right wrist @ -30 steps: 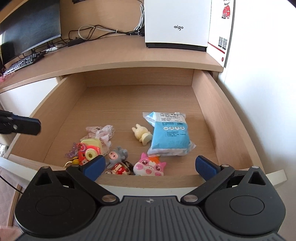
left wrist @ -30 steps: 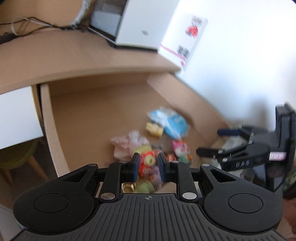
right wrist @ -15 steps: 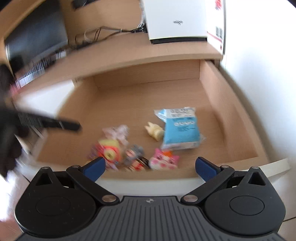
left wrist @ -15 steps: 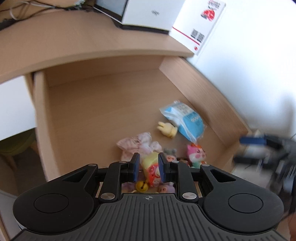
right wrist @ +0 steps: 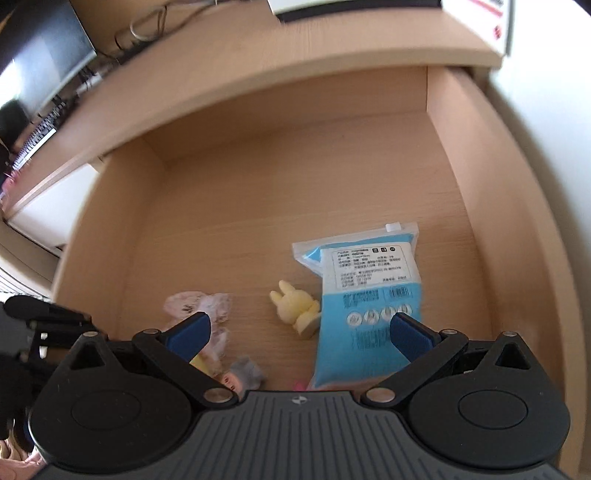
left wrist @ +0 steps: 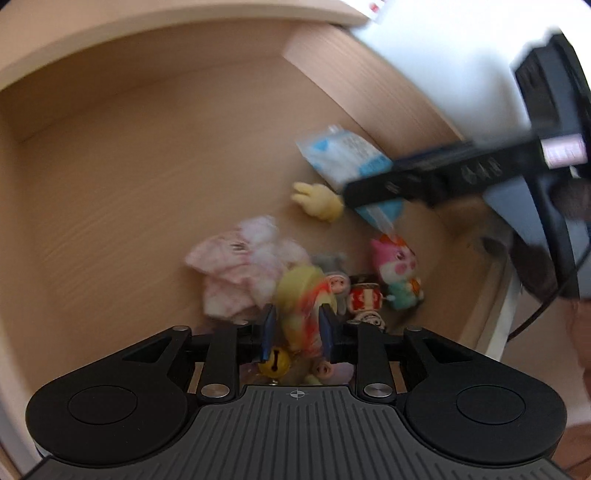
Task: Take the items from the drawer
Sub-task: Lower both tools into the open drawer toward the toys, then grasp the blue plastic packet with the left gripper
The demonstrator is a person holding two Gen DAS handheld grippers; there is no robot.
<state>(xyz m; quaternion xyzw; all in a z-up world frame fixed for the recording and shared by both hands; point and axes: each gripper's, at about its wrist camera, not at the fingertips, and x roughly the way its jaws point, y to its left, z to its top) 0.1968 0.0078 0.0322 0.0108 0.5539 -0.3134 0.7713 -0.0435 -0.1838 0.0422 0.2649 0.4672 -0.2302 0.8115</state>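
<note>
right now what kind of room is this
Probably a home office or study: an open wooden desk drawer holding small toys, with a monitor, keyboard and cables on the desktop above.

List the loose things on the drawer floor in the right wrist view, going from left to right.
pink crumpled cloth → yellow rabbit figure → blue and white packet. The small toys at the bottom edge are mostly hidden behind the gripper body, so they are left out.
</note>
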